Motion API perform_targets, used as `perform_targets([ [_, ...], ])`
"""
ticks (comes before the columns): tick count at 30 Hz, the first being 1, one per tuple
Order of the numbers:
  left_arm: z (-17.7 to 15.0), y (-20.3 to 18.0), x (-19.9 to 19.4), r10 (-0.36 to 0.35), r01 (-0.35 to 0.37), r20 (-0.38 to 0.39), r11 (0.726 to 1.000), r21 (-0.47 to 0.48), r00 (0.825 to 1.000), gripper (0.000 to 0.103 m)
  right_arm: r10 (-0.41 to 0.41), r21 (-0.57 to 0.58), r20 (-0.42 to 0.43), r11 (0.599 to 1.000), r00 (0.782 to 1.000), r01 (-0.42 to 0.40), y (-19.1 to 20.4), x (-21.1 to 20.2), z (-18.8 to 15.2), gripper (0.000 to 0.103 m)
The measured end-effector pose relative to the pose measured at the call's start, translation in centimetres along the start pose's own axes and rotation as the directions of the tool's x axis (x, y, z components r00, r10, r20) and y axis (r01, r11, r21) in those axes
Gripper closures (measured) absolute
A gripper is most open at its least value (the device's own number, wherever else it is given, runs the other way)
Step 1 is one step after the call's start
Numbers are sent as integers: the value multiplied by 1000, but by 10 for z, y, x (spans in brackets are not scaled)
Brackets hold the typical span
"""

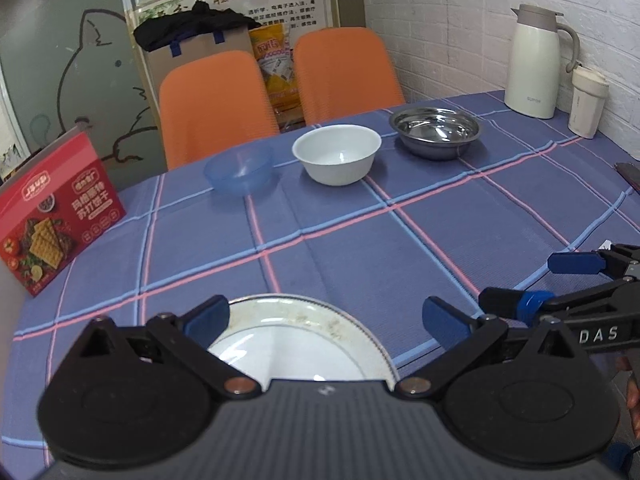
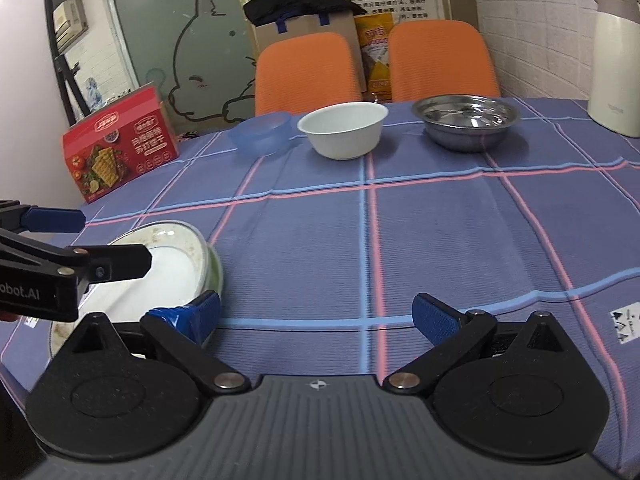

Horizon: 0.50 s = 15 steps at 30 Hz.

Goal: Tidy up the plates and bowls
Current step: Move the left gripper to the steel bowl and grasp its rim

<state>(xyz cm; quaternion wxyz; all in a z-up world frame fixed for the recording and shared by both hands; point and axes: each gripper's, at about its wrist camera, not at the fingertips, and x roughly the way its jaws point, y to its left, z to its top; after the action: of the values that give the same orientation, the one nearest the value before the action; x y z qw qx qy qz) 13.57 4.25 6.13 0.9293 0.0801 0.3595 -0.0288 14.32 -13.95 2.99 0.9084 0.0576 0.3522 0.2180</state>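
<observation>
Hovering over a white plate [image 1: 304,336] at the tabletop's [image 1: 400,248] near edge, the left gripper [image 1: 326,318] holds its jaws wide open and empty; the right gripper [image 2: 316,314], just beside it, is likewise spread. Three bowls line the far side: blue plastic [image 1: 239,171], white ceramic [image 1: 337,153], steel [image 1: 435,131]. The plate looks stiff, slick and breakable, best pinched at its rim. Open cloth between plate and bowls leaves ample room.
</observation>
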Motion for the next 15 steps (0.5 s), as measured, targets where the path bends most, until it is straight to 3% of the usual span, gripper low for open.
perform_targets([
  [6,29,-39,39,-85,88,-52,994,65,995,1,-48,125,24,991,999,45,-59,1,11,13],
  [10,59,-52,74,-163,168,-79,984,58,983,1,-78,189,25,979,997,72,-98,6,18,13],
  [15,125,-55,121,-176,176,-6,983,58,984,1,-119,210,22,971,993,112,-139,20,42,13],
])
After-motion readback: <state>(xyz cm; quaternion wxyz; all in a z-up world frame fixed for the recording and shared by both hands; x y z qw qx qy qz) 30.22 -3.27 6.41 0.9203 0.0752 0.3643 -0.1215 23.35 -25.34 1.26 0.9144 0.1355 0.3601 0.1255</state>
